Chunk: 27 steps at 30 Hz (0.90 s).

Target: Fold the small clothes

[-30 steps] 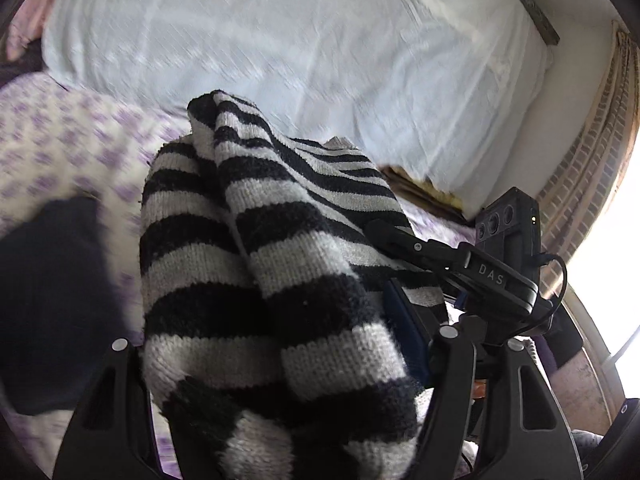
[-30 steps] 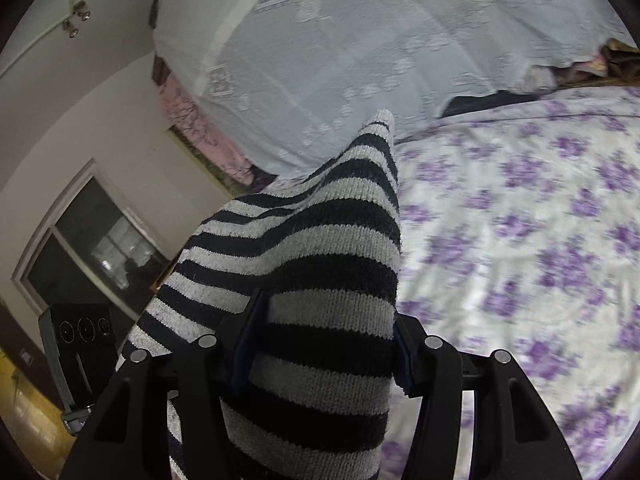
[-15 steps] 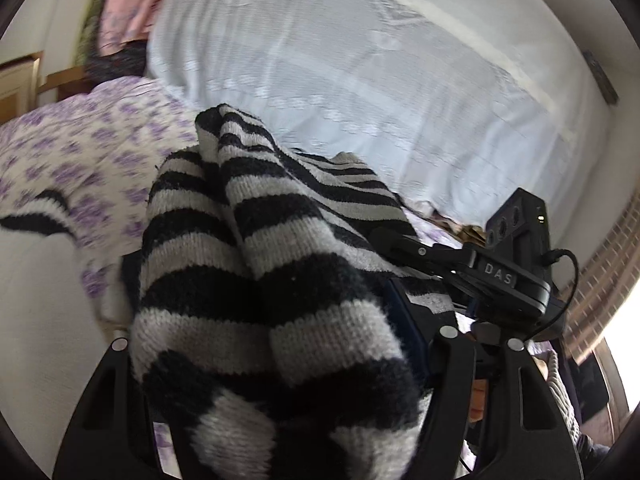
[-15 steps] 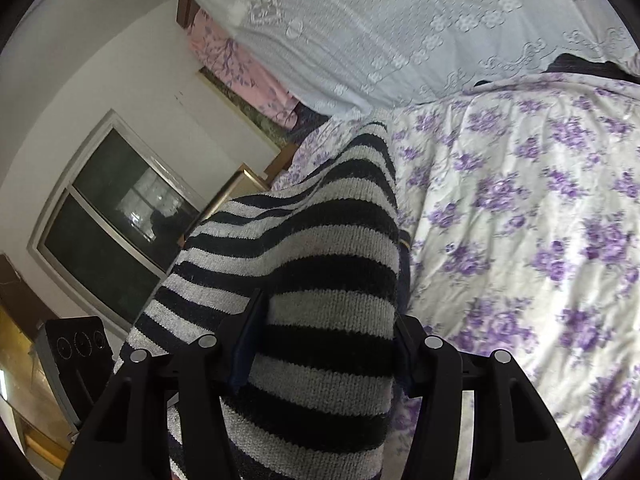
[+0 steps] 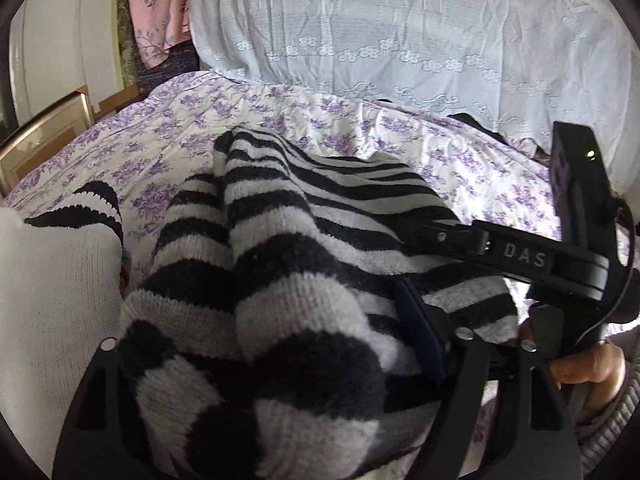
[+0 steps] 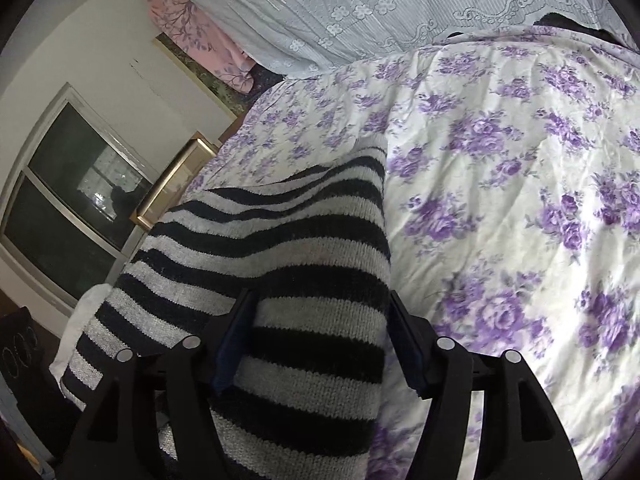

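My left gripper (image 5: 272,344) has a thick bunch of the black-and-grey striped knitted garment (image 5: 280,264) between its black fingers; its jaws have just been opening, and the wool still fills the gap, pressing against the blue-padded finger (image 5: 420,340) on the right side, while the other finger is buried under the fabric, so I cannot tell whether the grip is still firm. From there the garment runs away from me in a long ridge that lies over the white bedsheet printed with purple flowers (image 5: 168,148), and it stretches rightward to my right gripper (image 5: 460,240), whose black body crosses the right side of the left wrist view with a hand (image 5: 588,368) on its handle. Through the right wrist camera, the right gripper (image 6: 316,336) straddles a folded band of the same striped garment (image 6: 304,272); its jaws have just been opening too, the left blue pad (image 6: 234,340) lies against the knit and the right pad (image 6: 408,344) stands just at its edge, so I cannot say it still clamps. The cloth drapes leftward off the floral bedsheet (image 6: 500,184) toward the edge of the bed. A white knitted piece with black stripes (image 5: 60,280) lies just to the left of my left gripper. A pale blue lace-patterned cover (image 5: 400,28) rises behind the bed.
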### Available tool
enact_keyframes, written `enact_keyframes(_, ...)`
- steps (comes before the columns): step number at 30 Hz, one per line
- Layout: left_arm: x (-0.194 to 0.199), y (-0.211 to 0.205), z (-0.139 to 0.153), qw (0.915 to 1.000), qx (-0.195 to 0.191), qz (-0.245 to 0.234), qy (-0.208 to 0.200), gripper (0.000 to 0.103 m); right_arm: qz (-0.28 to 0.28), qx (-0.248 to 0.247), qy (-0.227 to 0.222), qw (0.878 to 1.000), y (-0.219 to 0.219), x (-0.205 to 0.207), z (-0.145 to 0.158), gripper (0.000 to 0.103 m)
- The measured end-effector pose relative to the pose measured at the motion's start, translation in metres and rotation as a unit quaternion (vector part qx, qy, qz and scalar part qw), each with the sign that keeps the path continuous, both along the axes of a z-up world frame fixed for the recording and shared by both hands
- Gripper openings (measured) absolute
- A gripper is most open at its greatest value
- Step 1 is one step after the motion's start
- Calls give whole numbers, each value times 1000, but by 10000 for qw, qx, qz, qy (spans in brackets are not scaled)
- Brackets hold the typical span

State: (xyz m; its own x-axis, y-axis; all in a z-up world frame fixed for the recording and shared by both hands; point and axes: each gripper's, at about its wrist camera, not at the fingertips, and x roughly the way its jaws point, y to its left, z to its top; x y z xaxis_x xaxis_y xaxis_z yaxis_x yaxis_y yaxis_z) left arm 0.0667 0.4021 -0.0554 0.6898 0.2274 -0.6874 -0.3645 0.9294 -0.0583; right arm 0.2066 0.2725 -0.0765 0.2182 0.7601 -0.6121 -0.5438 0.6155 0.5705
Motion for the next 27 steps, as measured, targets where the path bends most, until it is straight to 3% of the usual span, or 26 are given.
enact_keyframes(3,0,-1,-3,9999,87,131,-41,81,51,61,140,9999,-2,3,-4,69)
enact_keyframes(7,-15,-3,15,9996,-81,211,-194,80,200,-57,-88,9997,-1,4,9,70)
enact_keyframes(10,-35,0,39,9974,-56,423,-586,82,211,-73,-627,9978,-10,-8,36,66)
enact_keyframes(12,-47,5,57,9939,92,675,-872,93,236,-16,-1032,9944,-16,-21,53,64)
enact_keyframes(14,-48,9,70,9905,332,942,-946,94,290,3,-1409,9896,-20,-35,66,51)
enact_keyframes(18,-21,23,63,9897,491,1296,-354,94,608,-125,-1966,9785,-16,-71,76,43)
enact_keyframes(21,3,36,24,9856,531,1568,341,94,966,-800,-2090,9699,3,-89,53,43)
enact_keyframes(22,7,34,12,9840,700,1562,487,94,933,-920,-2171,9673,6,-92,47,43)
enact_keyframes(25,8,7,-2,9741,1497,1595,580,94,823,-924,-2278,9658,3,-88,36,45)
enact_keyframes(27,4,4,-1,9738,1499,1648,467,95,793,-828,-2115,9706,-1,-83,36,45)
